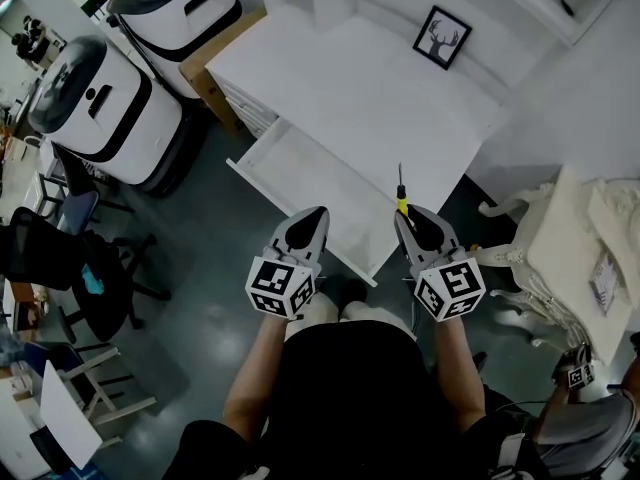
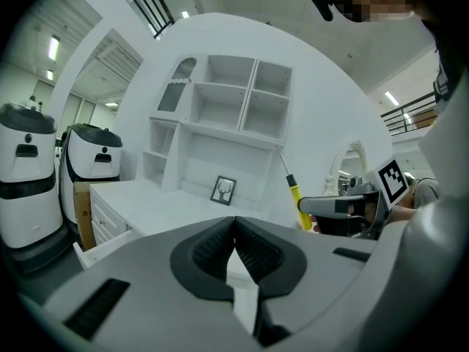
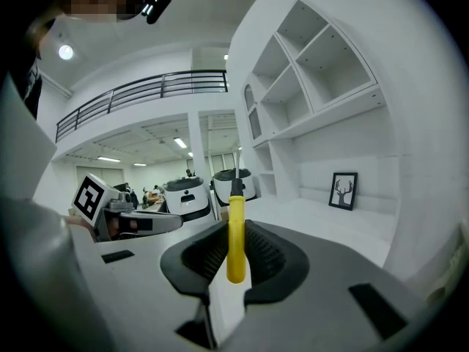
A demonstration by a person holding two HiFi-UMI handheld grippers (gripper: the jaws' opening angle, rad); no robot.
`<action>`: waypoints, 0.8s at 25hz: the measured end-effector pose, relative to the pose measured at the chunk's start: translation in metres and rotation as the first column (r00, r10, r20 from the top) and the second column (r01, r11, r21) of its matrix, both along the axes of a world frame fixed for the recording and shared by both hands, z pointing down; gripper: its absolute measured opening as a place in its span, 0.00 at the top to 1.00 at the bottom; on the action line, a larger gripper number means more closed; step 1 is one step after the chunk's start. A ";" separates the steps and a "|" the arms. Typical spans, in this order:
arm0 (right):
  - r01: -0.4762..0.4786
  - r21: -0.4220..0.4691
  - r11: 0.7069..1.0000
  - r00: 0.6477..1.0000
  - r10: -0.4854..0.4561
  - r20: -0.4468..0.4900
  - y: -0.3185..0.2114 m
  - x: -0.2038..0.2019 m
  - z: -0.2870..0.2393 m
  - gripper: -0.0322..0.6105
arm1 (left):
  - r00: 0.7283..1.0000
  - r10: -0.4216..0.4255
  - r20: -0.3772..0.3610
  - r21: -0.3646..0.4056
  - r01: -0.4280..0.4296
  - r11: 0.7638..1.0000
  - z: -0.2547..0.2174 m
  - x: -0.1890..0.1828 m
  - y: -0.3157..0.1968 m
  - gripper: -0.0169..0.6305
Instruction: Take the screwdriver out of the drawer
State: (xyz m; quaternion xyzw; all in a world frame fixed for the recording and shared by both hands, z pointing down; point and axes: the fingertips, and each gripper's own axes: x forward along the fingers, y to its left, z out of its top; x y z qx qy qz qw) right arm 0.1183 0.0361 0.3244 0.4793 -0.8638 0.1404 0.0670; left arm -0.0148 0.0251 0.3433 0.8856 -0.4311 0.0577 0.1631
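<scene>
Screwdriver [image 1: 401, 200] looks clear of the drawer [image 1: 262, 171]. Left gripper [image 1: 316, 218] closed, empty, at the drawer's 6 o'clock edge. Right gripper [image 1: 405, 223] clamps the yellow handle, shaft pointing 12 o'clock, over the drawer's 3 o'clock end. Extraction looks done; next likely a set-down spot.

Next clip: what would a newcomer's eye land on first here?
The yellow-handled screwdriver, clamped tip up in the right gripper by the open white drawer. Beside it, the left gripper is shut and empty; a framed deer picture stands at the back of the white desk.
</scene>
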 end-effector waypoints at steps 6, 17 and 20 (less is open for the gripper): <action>-0.007 0.006 1.000 1.000 0.007 0.020 0.007 0.001 -0.003 0.82 | 1.000 0.007 -0.001 0.011 -0.007 1.000 -0.005 0.001 0.005 0.94; -0.006 -0.005 1.000 1.000 0.006 0.030 0.016 0.000 0.001 0.82 | 1.000 0.016 -0.001 0.001 -0.016 1.000 -0.002 0.002 0.011 0.94; -0.008 -0.007 1.000 1.000 0.008 0.030 0.018 0.001 0.003 0.82 | 1.000 0.021 0.005 0.003 -0.021 1.000 -0.001 0.005 0.013 0.94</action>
